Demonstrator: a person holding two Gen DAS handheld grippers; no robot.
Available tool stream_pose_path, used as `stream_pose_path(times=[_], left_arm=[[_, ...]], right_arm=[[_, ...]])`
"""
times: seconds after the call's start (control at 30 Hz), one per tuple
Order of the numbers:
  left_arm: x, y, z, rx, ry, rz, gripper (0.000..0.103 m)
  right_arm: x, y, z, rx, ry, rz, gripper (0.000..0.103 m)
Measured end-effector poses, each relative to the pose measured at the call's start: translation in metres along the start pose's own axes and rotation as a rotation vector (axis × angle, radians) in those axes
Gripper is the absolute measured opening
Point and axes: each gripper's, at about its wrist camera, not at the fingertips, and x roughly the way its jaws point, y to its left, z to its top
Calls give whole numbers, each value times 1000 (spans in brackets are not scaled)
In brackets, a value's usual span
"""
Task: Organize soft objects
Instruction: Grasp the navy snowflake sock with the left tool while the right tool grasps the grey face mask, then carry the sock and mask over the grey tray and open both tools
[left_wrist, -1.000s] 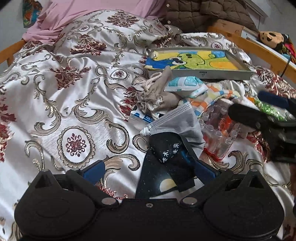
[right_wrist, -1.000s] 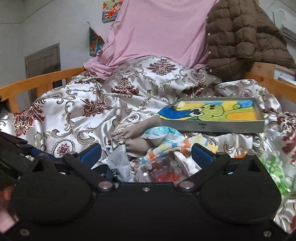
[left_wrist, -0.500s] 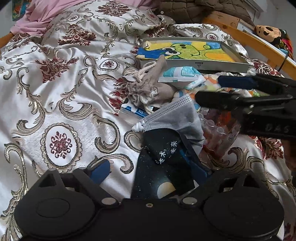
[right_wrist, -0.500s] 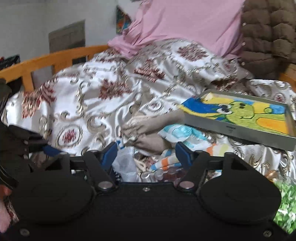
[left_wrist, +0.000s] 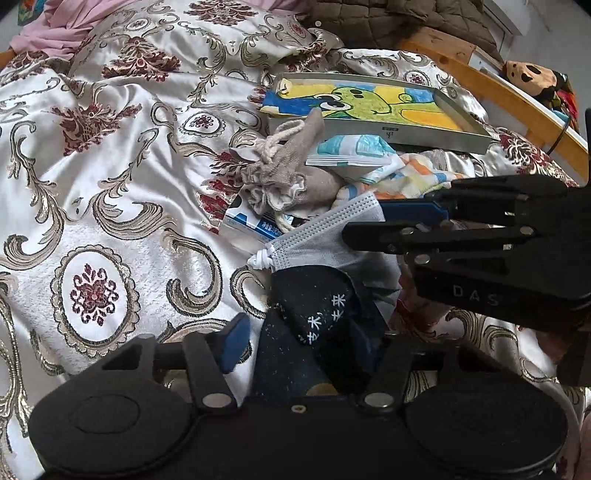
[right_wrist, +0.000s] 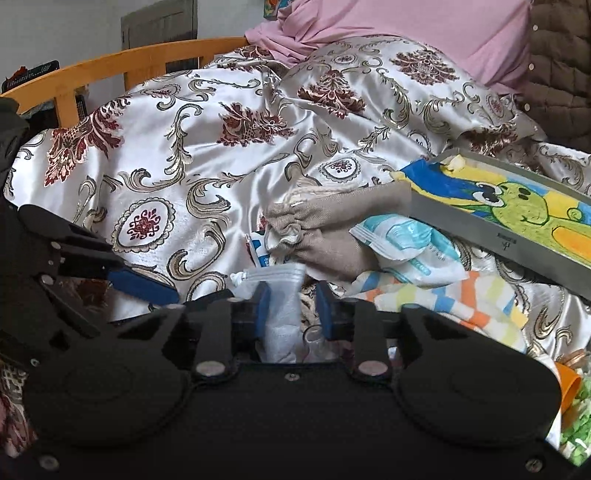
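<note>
Both grippers closing on the pile.
My right gripper (right_wrist: 291, 308) is closing around the grey face mask (left_wrist: 325, 236) at lower centre; left gripper (left_wrist: 306, 343) narrows around the dark sock (left_wrist: 314, 306), pads not yet pressing.

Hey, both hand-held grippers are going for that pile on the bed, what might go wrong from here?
1. The right hand-held gripper is closing on the grey face mask, which overlaps the dark sock; lifting may drag the sock along.
2. The left hand-held gripper is closing around that sock directly under the right one, so they could collide.
3. The mask's ear loop might snag the drawstring pouch.
</note>
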Motion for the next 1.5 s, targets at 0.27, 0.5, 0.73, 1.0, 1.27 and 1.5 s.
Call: stream_pose_path(times=[0.27,0.5,0.73,1.0,1.27,1.5], left_arm=[[2,8,1,-46,-3,-13,28],[-5,3,-1,-50,-13,-39,6],[-24,0,-4,-96,-121,-25,3],[-57,-2,-3,-152,-305,-31,3],[-81,-9,23,-177,-407,-18,3],[-57,-53,94,-86,-449,-10,3]], right_arm=[[9,3,3,4,-11,5,5],[4,4,4,-4,-37,-17,3],[-6,-4,4,17,-84,-48,1],[-39,-11,18,18,-239,-72,0],[-68,-59,45,73,-384,-101,0],[-70,-137,57,152,-439,-149,0]])
